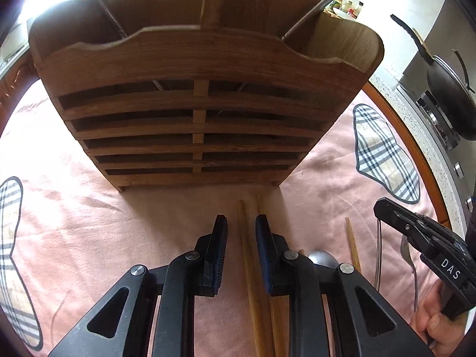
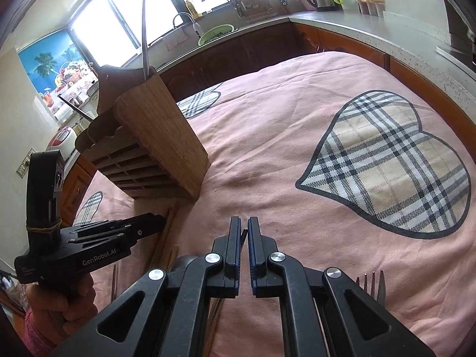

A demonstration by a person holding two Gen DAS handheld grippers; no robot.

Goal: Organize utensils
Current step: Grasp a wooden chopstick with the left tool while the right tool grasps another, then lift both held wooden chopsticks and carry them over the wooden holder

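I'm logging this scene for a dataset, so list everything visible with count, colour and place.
slatted wooden utensil holder: one, brown, upright on the cloth, metal handles sticking out.
light wooden chopsticks: at least three, tan, on the cloth before the holder; one lies between the left fingers.
steel fork: one, silver, beside the right gripper.
steel spoon: one, silver, partly hidden.
pink cloth with plaid hearts: one, covering the table.
black wok: one, on the stove.
left gripper: black, open.
right gripper: black, nearly closed on a thin dark utensil.
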